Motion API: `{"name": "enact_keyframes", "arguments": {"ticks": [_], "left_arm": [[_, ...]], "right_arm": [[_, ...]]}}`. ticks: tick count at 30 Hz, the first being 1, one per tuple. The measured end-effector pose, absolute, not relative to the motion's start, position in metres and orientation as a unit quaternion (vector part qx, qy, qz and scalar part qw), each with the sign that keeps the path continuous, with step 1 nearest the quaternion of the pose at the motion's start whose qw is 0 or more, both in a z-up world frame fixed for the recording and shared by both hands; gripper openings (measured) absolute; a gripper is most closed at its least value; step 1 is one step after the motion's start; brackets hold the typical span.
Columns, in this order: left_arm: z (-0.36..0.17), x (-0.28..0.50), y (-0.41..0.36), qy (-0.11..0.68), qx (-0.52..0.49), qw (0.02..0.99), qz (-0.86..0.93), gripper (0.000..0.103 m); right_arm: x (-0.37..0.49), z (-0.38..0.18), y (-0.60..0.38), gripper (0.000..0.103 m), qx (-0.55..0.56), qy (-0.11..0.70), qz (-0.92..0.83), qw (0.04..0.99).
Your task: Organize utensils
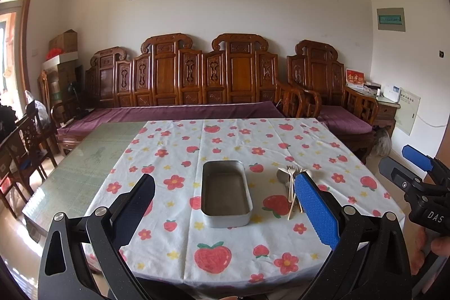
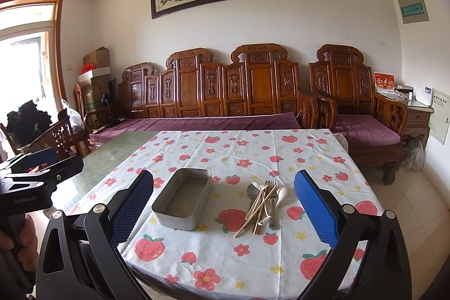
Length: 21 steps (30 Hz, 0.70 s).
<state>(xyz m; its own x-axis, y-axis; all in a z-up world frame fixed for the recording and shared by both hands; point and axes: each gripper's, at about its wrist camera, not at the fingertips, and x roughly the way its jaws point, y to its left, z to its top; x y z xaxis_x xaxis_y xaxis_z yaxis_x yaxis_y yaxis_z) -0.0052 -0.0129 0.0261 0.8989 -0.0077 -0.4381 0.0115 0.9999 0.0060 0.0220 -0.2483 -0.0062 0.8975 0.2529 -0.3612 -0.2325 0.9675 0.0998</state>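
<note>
Both my left gripper (image 1: 225, 212) and my right gripper (image 2: 223, 210) hang above the near edge of the tabletop (image 2: 197, 257) with fingers spread wide and nothing between them. The utensils (image 2: 260, 208) lie in one crossed heap on the strawberry cloth (image 1: 225, 137), to the right of the empty metal tin (image 2: 184, 200), near it but not touching. As I judge it, the tangle is the main hazard: pale chopsticks, spoons and a fork overlap, so closing on one handle could drag or flick its neighbours, and the thin flat pieces may slip from my pads or pinch a fold of cloth along with them. The tin looks light, so a bump on its rim could skid it across the cloth. The heap sits toward the right side of the cloth, where a sliding piece could run off toward the floor. Room is generous otherwise: the far half of the cloth is bare, the green glass surface (image 1: 84, 167) to the left is open, and my two grippers are well apart.
</note>
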Motion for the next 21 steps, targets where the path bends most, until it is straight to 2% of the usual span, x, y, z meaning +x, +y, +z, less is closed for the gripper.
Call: {"name": "enact_keyframes", "arguments": {"ticks": [21], "left_arm": [[0.0255, -0.0068, -0.0189, 0.225, 0.006, 0.974, -0.005, 0.096]], "right_arm": [[0.0223, -0.0067, -0.2500, 0.100, 0.027, 0.189, 0.125, 0.974]]}}
